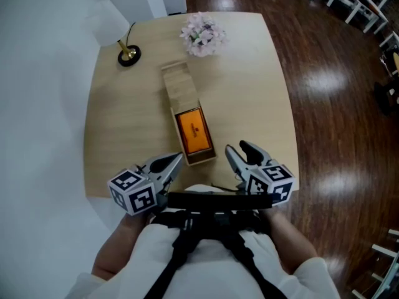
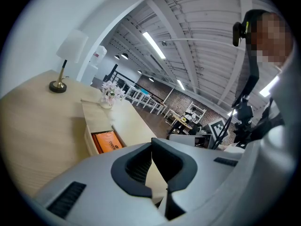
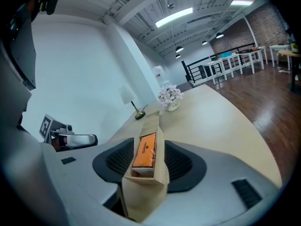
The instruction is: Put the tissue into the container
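Observation:
A long wooden box (image 1: 179, 87) lies lengthwise in the middle of the table (image 1: 249, 92). Its near half is uncovered, and an orange tissue pack (image 1: 192, 131) lies inside it. My left gripper (image 1: 176, 159) hovers just left of the box's near end, jaws together and holding nothing. In the left gripper view the box (image 2: 95, 121) and the tissue pack (image 2: 107, 141) lie ahead to the left. My right gripper (image 1: 237, 146) is open just right of that same end. The right gripper view shows the tissue pack (image 3: 145, 150) framed between the pads, untouched.
A small brass lamp (image 1: 128, 52) with a white shade stands at the table's far left corner. A vase of pale flowers (image 1: 202, 33) sits beyond the box. Dark wood floor lies to the right, with white chairs further off. The table's front edge is just under both grippers.

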`<state>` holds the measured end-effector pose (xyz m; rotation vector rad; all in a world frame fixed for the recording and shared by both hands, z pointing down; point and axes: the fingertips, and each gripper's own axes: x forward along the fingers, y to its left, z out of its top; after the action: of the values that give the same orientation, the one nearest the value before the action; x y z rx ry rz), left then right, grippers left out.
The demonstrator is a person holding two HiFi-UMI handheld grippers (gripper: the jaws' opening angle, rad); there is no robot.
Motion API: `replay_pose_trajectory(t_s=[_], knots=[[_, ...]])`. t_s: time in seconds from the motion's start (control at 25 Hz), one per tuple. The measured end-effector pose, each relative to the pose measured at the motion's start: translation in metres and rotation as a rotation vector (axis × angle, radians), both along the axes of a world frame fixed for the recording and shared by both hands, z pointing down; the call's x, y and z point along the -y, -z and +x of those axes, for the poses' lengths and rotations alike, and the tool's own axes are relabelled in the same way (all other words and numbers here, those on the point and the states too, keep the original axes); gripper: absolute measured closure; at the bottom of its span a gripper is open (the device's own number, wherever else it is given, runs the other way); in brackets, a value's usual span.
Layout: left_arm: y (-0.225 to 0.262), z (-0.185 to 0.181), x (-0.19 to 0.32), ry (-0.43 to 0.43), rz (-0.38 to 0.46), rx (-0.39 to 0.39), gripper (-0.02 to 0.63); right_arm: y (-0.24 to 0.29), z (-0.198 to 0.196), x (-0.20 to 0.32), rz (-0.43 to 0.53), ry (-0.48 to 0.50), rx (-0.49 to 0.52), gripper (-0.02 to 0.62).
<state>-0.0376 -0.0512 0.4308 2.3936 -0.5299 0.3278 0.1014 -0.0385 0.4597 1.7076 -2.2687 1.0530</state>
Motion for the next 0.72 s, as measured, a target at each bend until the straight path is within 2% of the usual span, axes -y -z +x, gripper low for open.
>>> replay_pose_trajectory(t_s=[0.32, 0.4, 0.72], knots=[[-0.003, 0.001, -0.001, -0.016, 0.003, 0.011, 0.612, -0.004, -0.011, -0.001, -0.005, 0.054, 0.063, 0.405], [-0.003, 0.001, -0.002, -0.019, 0.005, 0.016, 0.612, -0.004, -0.013, 0.000, -0.004, 0.065, 0.058, 0.451], [-0.003, 0.000, -0.003, -0.022, 0.009, 0.027, 0.612, -0.004, -0.024, 0.000, -0.010, 0.120, 0.051, 0.567]])
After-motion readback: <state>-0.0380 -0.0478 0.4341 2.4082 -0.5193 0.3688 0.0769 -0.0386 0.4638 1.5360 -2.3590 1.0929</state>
